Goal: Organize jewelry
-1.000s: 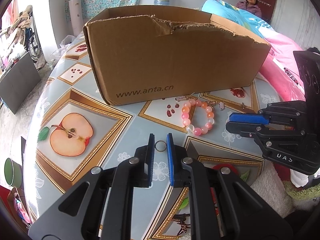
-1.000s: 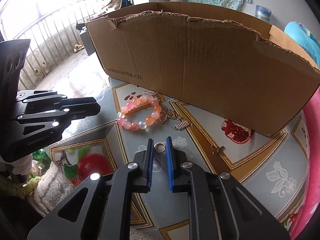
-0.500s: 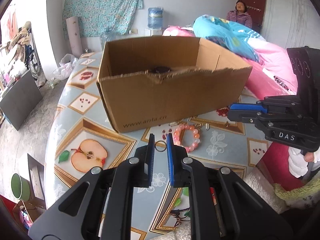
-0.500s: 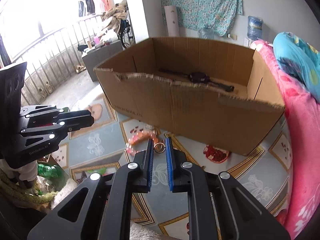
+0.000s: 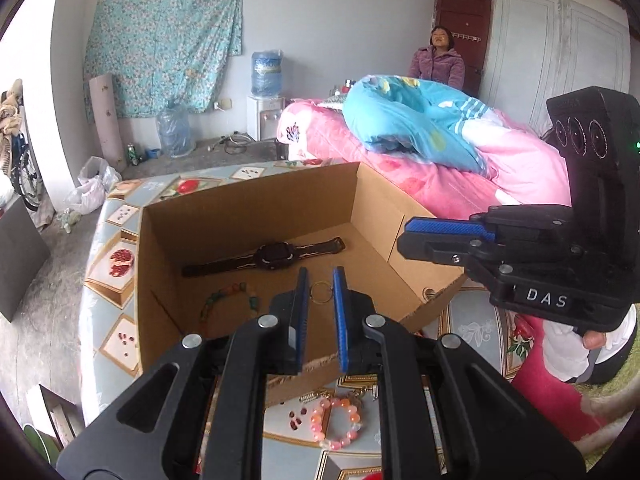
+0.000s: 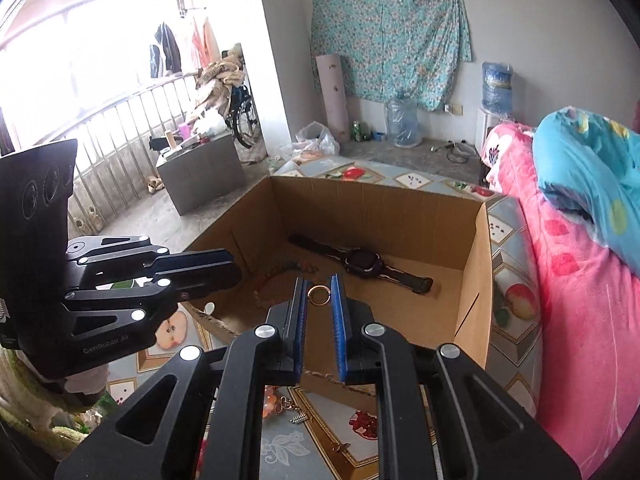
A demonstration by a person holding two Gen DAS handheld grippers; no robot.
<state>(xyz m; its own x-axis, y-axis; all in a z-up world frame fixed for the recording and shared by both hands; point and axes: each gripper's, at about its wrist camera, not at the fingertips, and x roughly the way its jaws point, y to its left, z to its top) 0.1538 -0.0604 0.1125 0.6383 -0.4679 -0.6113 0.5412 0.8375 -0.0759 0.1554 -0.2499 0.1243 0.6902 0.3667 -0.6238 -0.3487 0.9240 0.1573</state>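
My left gripper [image 5: 320,285] is shut on a thin silver ring [image 5: 321,292], held above the near wall of an open cardboard box [image 5: 248,216]. My right gripper [image 6: 319,286] is shut on a gold ring [image 6: 319,295] over the same box [image 6: 380,200]. Each gripper shows in the other's view, the right gripper [image 5: 440,236] and the left gripper [image 6: 208,268], close side by side. Inside the box lie a black watch [image 5: 276,256] and a green-and-orange bead bracelet [image 5: 228,300]. A pink bead bracelet [image 5: 338,420] lies on the table in front of the box.
The box stands on a round table with a fruit-patterned cloth [image 5: 104,344]. Small metal charms [image 6: 298,418] lie beside the pink bracelet. A bed with pink and blue quilts [image 5: 440,152] borders the table's right side. A person [image 5: 438,60] sits at the back wall.
Both grippers have risen with their rings from table height in front of the box to above its near wall. The box's inside has come into view.
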